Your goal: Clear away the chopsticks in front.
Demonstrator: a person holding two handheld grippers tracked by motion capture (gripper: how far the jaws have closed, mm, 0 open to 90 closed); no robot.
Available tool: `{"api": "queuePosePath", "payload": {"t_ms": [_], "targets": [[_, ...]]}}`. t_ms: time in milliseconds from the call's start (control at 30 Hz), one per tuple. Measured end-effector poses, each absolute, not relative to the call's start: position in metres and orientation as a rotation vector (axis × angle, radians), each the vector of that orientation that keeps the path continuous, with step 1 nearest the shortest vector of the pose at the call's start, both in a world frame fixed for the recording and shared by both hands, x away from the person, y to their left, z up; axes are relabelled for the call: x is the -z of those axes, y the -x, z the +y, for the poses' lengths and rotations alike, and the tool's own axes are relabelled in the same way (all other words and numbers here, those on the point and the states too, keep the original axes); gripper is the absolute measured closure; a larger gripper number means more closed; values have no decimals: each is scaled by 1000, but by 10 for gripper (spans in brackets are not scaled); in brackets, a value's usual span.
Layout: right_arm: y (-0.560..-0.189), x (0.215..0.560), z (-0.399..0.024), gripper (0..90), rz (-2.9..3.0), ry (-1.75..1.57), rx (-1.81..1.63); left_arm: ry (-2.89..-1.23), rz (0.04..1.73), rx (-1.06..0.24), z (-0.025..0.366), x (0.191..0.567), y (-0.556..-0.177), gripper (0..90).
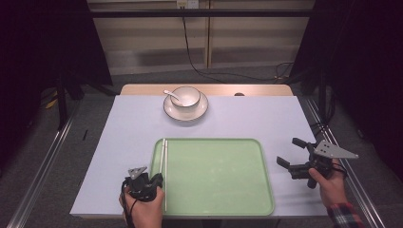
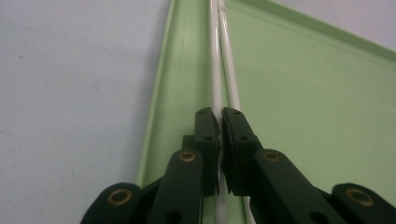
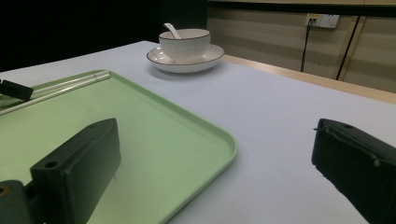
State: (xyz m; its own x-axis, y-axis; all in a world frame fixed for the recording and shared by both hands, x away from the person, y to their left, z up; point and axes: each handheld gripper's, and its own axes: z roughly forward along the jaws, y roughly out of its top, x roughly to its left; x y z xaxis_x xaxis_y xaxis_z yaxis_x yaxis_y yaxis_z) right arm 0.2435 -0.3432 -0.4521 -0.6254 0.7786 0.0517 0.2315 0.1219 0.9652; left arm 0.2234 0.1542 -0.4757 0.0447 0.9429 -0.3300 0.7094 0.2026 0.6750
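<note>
Your left hand-held gripper (image 2: 220,116) is clamped on the white chopsticks (image 2: 223,70) along the green tray's (image 1: 218,209) left edge; keep both pinched evenly while lifting. Right hand-held gripper (image 1: 295,159) waits open over the counter (image 1: 128,137).

Table (image 1: 123,128) — green tray (image 1: 223,199), saucer (image 1: 202,111) (far edge).

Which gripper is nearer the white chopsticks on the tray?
Left. The left gripper is shut on the chopsticks at the green tray's left edge; the right gripper hangs open beyond the tray's right edge.
</note>
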Motion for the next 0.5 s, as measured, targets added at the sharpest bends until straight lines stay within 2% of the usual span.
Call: {"api": "queuePosePath", "payload": {"t_ms": [500], "targets": [[-244,452,-344,6,1925,-972,-1523,-1599,1708,-438,147,475,-226,850]]}}
